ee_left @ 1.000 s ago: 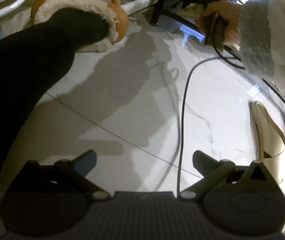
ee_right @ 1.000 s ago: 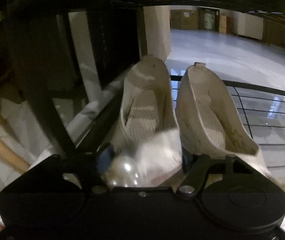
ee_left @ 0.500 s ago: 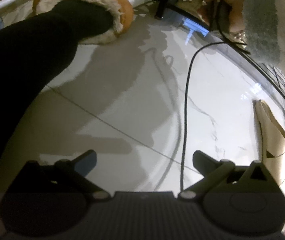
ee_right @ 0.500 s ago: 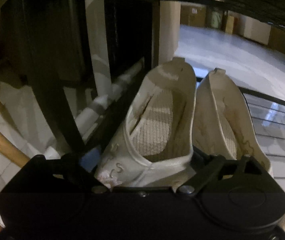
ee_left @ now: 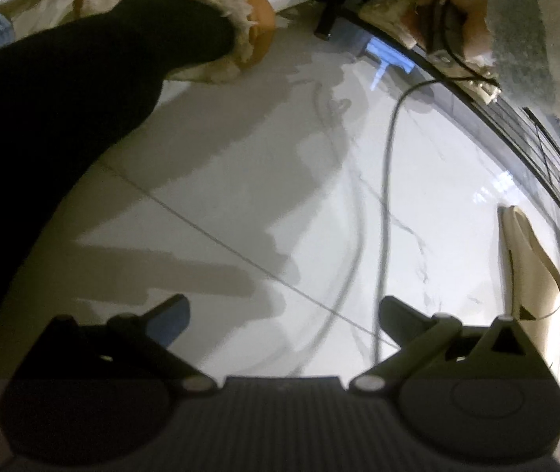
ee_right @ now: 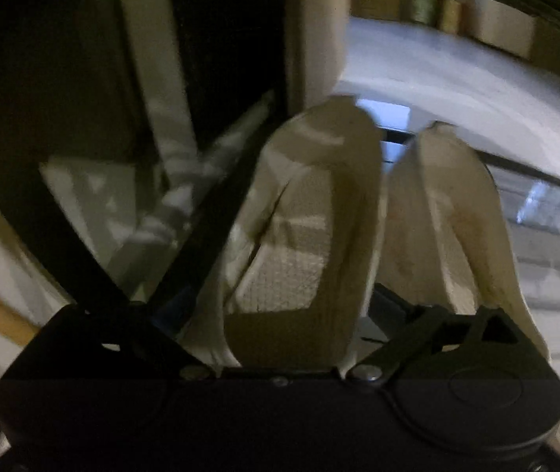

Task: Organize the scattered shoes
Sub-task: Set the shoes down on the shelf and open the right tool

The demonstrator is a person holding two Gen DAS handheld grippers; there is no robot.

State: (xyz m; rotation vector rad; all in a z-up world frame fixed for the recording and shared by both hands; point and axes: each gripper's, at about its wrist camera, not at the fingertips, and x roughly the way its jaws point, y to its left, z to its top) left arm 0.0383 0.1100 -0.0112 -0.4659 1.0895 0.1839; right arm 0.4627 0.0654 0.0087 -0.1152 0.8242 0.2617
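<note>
— Shoes: cream pair (ee_right: 299, 236) side by side on black wire rack (ee_right: 535, 181), left one between fingers of right hand-held gripper (ee_right: 280, 314).
— Gripped or released?
— Cannot tell; blurred, fingers spread around shoe.
— Left hand-held gripper (ee_left: 284, 314)?
— Spread wide, holding nothing, hovering over white marble floor (ee_left: 240, 157). Beige slingback shoe (ee_left: 531, 271) lying on floor at right.
</note>
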